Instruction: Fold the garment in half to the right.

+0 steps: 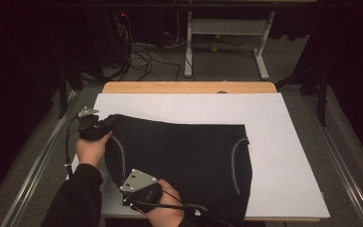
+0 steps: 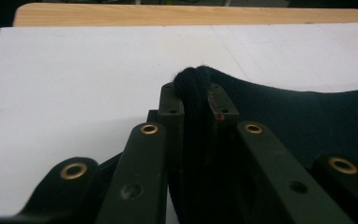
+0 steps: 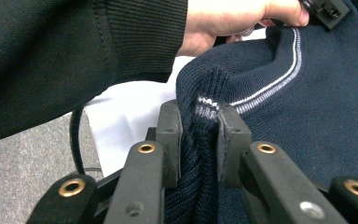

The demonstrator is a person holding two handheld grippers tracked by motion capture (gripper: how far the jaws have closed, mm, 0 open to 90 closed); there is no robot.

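Left tool (image 1: 105,124) is pinching a bunched corner of the dark sweater (image 1: 184,161) at its far left. In the left gripper view, both black jaws are squeezing a thick roll of the dark cloth (image 2: 196,107) between them, so this tool (image 2: 196,100) is closed on the sweater. The left hand (image 1: 93,148) is wrapping around the tool's body, with the arm in a dark sleeve (image 1: 75,198) reaching up from the near left.

Right tool (image 1: 127,194) is sitting at the near left edge of the sweater, with its grey plate (image 1: 138,180) facing up. The right hand (image 1: 165,208) is holding it from the near side. In the right gripper view, this tool (image 3: 199,128) is clamping a ribbed fold of the sweater (image 3: 307,116), right by a thin white stripe (image 3: 279,79). Farther off in that view, the left hand (image 3: 228,23) and its dark sleeve (image 3: 74,56) are showing.

The sweater is lying spread out on the white board (image 1: 283,156) that is covering the wooden surface (image 1: 189,87). It is filling the middle and near part of the board, and its near edge is hanging a little over the near side.
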